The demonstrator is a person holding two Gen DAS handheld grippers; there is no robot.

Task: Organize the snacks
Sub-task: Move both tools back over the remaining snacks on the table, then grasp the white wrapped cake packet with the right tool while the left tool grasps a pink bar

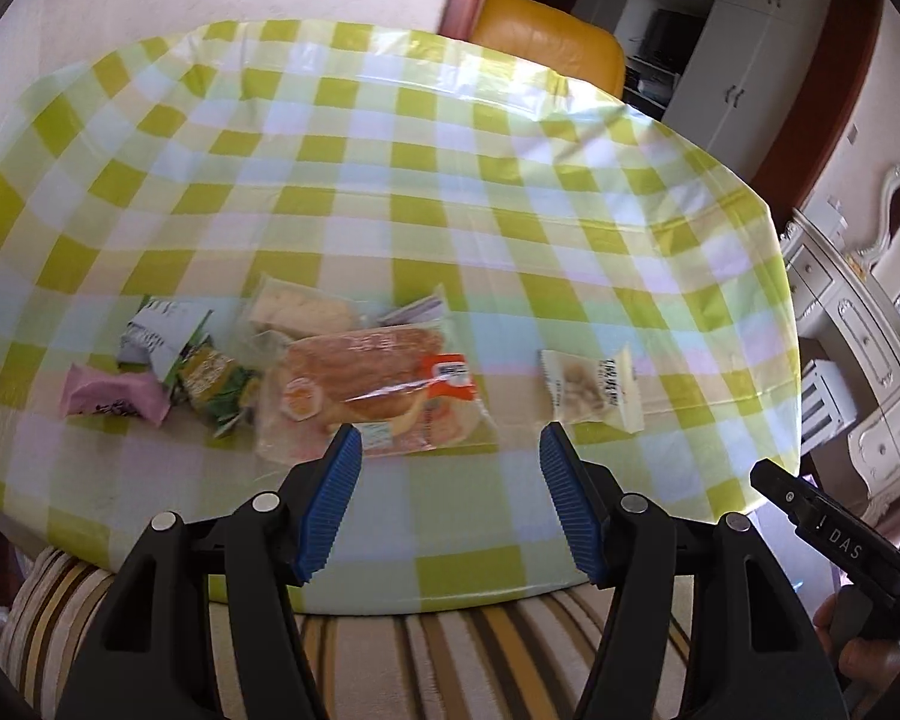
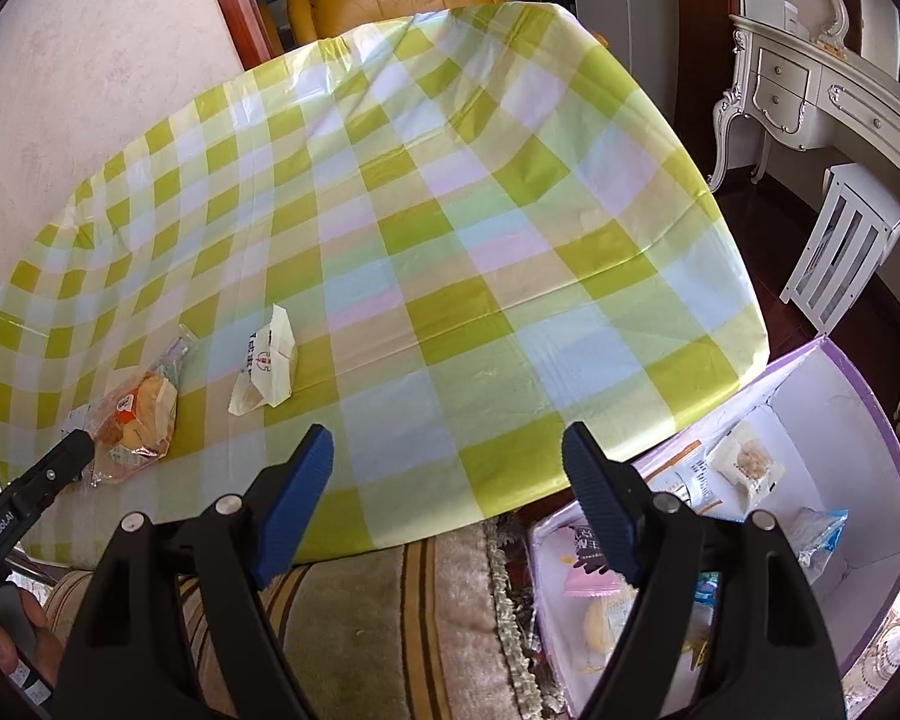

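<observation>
Nearest your right tongs (image 2: 447,483) sits the lilac box (image 2: 870,414), open-topped with pale inner walls, just off the worktop's near right corner; in it lie a pink packet (image 2: 594,582), a yellow cake in clear wrap (image 2: 606,621), a pale square biscuit pack (image 2: 744,462) and a blue-and-clear wrapper (image 2: 819,537). Those tongs stand apart with nothing between the ribbed blue pads. Your left tongs (image 1: 450,480) likewise gape empty above the near edge of the worktop (image 1: 510,192), over a striped plush cushion (image 1: 426,654). Just beyond them the remaining snacks lie on the glossy green-check plastic cloth: a large clear bread bag (image 1: 372,396), a cream sachet (image 1: 591,390) apart to its right, a green crinkled packet (image 1: 213,384), a pink one (image 1: 114,399), a grey-white wrapper (image 1: 156,336) and a clear pack (image 1: 300,312) behind. Farther on, the cloth is bare to its creased far edge, where a yellow leather chair (image 1: 546,42) stands.
</observation>
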